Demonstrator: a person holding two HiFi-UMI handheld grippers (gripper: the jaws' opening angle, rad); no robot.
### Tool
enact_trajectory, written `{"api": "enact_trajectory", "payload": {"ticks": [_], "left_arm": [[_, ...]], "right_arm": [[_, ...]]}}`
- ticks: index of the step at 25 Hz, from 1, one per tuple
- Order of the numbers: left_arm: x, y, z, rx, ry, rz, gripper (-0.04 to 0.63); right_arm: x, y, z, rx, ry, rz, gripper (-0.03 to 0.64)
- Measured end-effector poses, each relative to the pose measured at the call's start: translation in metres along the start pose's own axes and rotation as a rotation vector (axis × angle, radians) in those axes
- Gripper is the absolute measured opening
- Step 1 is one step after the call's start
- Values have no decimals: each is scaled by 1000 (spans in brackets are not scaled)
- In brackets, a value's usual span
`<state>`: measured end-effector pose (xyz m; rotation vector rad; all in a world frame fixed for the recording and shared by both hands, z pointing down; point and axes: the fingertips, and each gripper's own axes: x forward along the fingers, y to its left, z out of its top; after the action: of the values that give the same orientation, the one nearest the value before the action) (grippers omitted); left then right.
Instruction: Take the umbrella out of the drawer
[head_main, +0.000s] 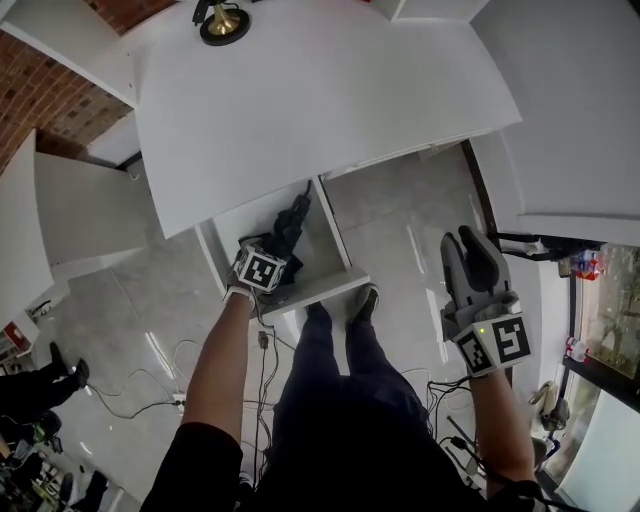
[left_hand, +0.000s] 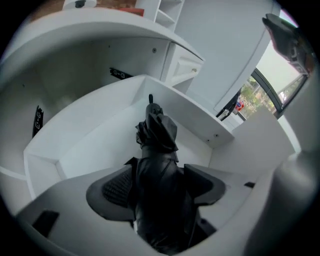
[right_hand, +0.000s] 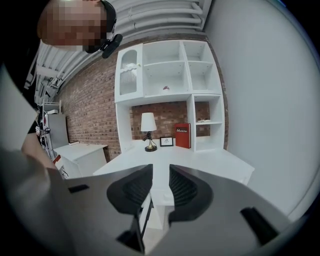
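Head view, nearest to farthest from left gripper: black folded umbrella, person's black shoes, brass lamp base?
1. Black folded umbrella: in the white drawer, at the left gripper.
2. Black shoes: on the floor by the drawer front.
3. Brass lamp base: far back on the white desk.

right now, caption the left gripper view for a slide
Open left gripper straddles black umbrella in the white drawer

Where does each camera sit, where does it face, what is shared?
Head view: on the head, facing down at the drawer; arms, legs show.
Left gripper view: on left tongs, facing down at umbrella between its jaws.
Right gripper view: on right tongs, facing the lamp; empty jaws.
Shared: head view also shows umbrella, lamp.
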<state>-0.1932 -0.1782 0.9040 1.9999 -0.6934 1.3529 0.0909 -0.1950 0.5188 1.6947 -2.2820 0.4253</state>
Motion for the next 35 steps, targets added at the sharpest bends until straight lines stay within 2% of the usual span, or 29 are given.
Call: {"api": "enact_trajectory", "payload": {"ticks": [5,9,11,16,21,30,35], "left_arm": [[16,4,0,-45,20,-5,307],[23,-3,-7,-114,45,-41,305],[25,-1,-8,-115,62,-29,302],[25,0,-9,-79,100,-1,247],[14,-2,-5,-34,97,10,229],[-36,-9,10,-5,-18,-2,225],[-77,-20,22,126,-46,20,225]], "right_arm": [[0,-6,-14,10,24,-15,100],[1,-5,-21,20,38,-16,95],[2,-4,-22,23,43,-13,92],[4,-4,-19,20,42,-9,83],[3,-7,-13,25,30,-7,60],[-6,-17,4,46,-25,-7,58],[-18,-21,16,43,-74,5,54]]}}
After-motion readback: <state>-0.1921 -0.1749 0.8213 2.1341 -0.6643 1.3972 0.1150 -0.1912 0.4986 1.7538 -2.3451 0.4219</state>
